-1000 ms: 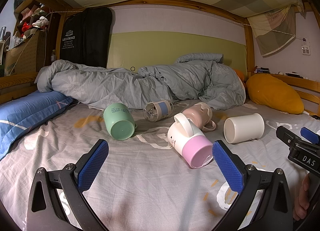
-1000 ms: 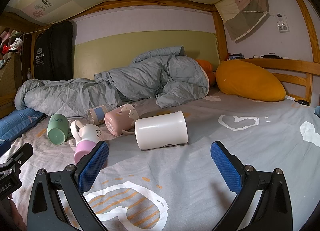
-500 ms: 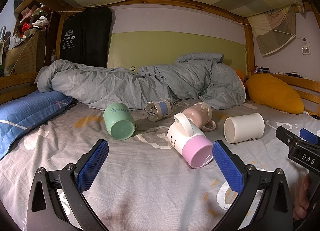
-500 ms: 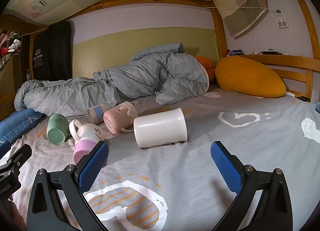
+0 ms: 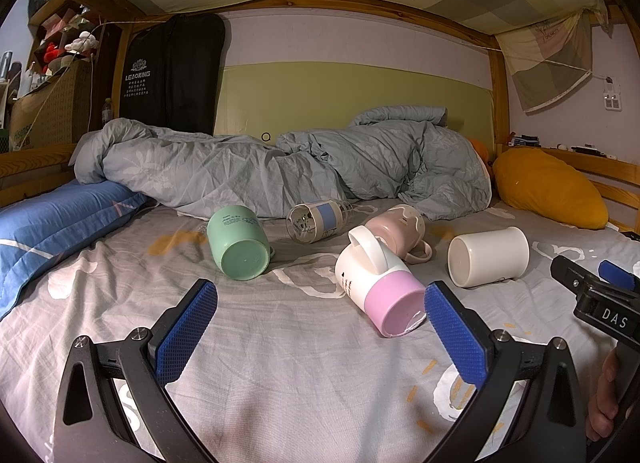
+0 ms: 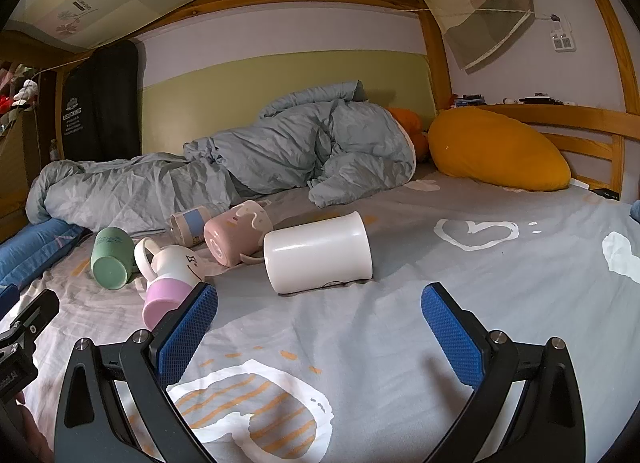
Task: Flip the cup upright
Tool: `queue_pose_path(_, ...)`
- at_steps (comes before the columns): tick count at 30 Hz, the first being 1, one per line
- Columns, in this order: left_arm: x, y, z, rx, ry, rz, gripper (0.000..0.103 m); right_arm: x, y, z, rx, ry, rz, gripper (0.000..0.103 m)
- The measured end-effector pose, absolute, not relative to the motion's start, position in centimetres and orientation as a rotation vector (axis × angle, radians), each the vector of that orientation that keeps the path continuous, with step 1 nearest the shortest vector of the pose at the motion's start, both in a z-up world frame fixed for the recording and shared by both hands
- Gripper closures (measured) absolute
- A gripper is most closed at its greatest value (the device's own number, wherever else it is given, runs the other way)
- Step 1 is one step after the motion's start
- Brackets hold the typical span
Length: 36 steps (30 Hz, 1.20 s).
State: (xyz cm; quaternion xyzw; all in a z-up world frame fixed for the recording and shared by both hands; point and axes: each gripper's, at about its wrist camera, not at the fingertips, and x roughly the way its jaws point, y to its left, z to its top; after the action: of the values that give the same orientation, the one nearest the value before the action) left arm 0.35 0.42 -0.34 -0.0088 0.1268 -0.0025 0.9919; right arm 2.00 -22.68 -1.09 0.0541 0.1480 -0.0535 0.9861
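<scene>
Several cups lie on their sides on the bed sheet (image 5: 300,363): a green cup (image 5: 239,243), a white and pink handled cup (image 5: 378,285), a pale pink mug (image 5: 400,229), a plain white cup (image 5: 488,257) and a clear bottle with a blue label (image 5: 320,220). My left gripper (image 5: 320,323) is open and empty, short of the white and pink cup. My right gripper (image 6: 318,329) is open and empty, just in front of the white cup (image 6: 318,253). The green cup (image 6: 111,257), white and pink cup (image 6: 170,281) and pink mug (image 6: 236,231) lie to its left.
A crumpled grey duvet (image 5: 280,171) lies behind the cups. A yellow pillow (image 5: 550,187) sits at the right by the wooden bed rail (image 6: 580,123). A blue pillow (image 5: 52,223) lies at the left. The right gripper's body (image 5: 600,303) shows at the left wrist view's right edge.
The right gripper has tilted and moved slightly closer to the white cup. The left gripper and the cups have not moved.
</scene>
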Motion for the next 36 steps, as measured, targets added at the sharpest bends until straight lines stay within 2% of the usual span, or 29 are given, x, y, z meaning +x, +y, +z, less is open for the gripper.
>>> queue_pose_path(22,0.4,0.4,-0.3,-0.019,0.255,-0.005,0.000,2.0,-22.9,-1.8,0.121,0.320,-0.118,0.000)
queue_pose_path(29,0.4,0.4,-1.0,-0.034,0.246,-0.004,0.000,3.6,-22.2,-1.9,0.103,0.454,0.007,0.000)
queue_pose_path(36,-0.4,1.2,-0.7,-0.075,0.209,-0.005,0.000,6.6,-17.6,-1.9,-0.064,0.598,0.133,0.000)
